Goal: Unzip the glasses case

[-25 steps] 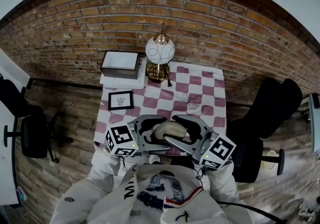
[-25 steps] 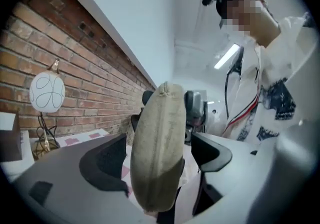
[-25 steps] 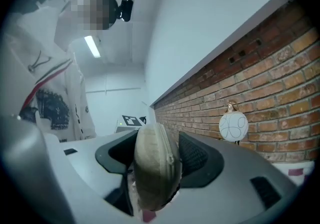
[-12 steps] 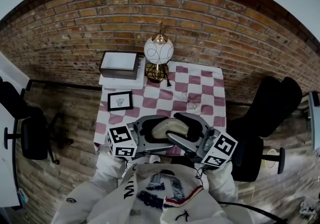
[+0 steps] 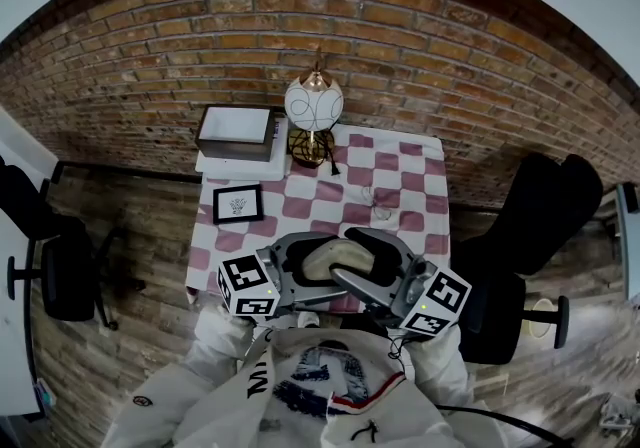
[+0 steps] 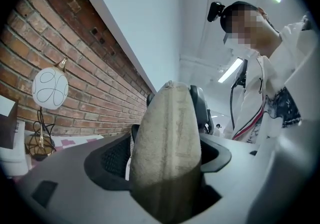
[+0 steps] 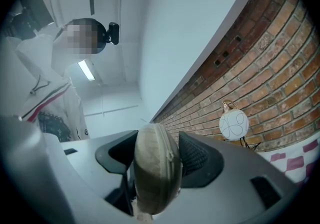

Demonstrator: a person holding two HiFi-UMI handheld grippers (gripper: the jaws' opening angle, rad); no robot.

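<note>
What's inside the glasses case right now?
Nothing inside shows. The glasses case is closed, its zipper run shut along the edge, so the fabric shell covers whatever it may hold.

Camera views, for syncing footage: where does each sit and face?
Head view: on the person's head, facing steeply down at the table, left gripper, right gripper and own chest.
Left gripper view: on the left gripper, along its closing jaws, glasses case between them; torso at right.
Right gripper view: on the right gripper, jaws gripping the case; torso at left.
Both share case, lamp, brick wall.
</note>
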